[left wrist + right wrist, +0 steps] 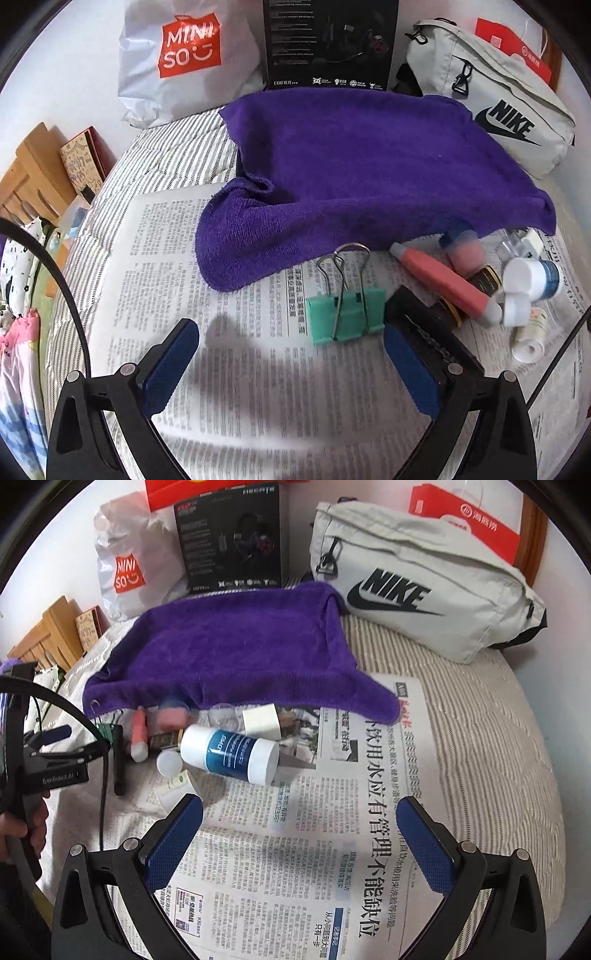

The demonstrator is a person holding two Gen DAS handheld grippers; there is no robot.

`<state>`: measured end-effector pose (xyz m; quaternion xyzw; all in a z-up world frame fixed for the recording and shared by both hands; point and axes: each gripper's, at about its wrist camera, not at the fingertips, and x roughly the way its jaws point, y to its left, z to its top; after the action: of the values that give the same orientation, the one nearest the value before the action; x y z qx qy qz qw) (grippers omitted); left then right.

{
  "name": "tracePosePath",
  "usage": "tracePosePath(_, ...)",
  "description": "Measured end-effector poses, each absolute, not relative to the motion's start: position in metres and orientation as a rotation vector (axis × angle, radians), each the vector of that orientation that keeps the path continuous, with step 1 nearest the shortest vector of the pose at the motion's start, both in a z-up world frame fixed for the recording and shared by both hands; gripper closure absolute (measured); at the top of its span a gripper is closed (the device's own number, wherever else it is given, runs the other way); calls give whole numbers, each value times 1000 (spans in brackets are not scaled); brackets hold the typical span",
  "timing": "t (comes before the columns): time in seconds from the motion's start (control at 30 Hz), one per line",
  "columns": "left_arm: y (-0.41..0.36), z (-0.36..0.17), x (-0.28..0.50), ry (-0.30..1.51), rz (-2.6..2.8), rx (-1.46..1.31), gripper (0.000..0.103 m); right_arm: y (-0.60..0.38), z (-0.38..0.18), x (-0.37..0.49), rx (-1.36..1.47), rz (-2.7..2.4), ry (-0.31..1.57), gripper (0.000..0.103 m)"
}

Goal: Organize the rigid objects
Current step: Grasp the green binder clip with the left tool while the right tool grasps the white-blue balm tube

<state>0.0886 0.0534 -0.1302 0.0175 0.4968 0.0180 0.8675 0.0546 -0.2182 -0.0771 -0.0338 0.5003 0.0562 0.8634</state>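
Observation:
Small objects lie on a newspaper (229, 387) in front of a purple towel (362, 166). A green binder clip (345, 314) lies just ahead of my open, empty left gripper (291, 354). Right of it lie a black bar (432, 325), a pink tube (443, 284), a pink-capped item (467, 251) and a white-and-blue bottle (535, 277). In the right wrist view the bottle (231, 755) lies on its side ahead of my open, empty right gripper (299, 830). The pink tube (138, 734), a white block (262, 720) and my left gripper (59, 753) show there too.
Behind the towel stand a Miniso bag (184, 62), a black Edifier box (330, 44) and a grey Nike pouch (491, 99). A small white roll (528, 339) lies at the right. The newspaper (332, 849) covers a striped bedspread (480, 738). Wooden furniture (33, 177) stands left.

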Motion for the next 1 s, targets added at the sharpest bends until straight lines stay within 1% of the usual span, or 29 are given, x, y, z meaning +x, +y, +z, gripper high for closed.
tracePosePath(0.2, 53, -136, 95, 1046, 36, -26, 2, -218, -87, 62, -55, 128, 1068, 0)
tracePosePath(0.37, 48, -140, 96, 1027, 64, -15, 2, -218, -96, 66, -47, 139, 1085, 0)
tracePosePath(0.43, 49, -139, 95, 1020, 71, -17, 3, -218, -100, 67, -49, 140, 1096, 0)
tracePosePath(0.63, 62, -138, 85, 1027, 87, -30, 3, -219, -108, 71, -49, 146, 1116, 0)
tracePosePath(0.8, 59, -139, 93, 1026, 95, -28, 3, -218, -113, 73, -34, 153, 1120, 0)
tracePosePath(0.83, 58, -139, 93, 1023, 97, -28, 6, -218, -113, 74, -28, 155, 1120, 0)
tracePosePath(0.9, 59, -137, 92, 1007, 101, -39, 15, -218, -114, 75, -19, 158, 1120, 2)
tracePosePath(0.93, 58, -137, 92, 999, 92, -34, 23, -218, -113, 75, -10, 156, 1115, 3)
tracePosePath(0.97, 56, -136, 91, 981, 75, -28, 29, -218, -113, 76, 6, 158, 1109, 3)
tracePosePath(1.0, 55, -135, 89, 971, 66, -24, 38, -218, -112, 77, 19, 163, 1106, 3)
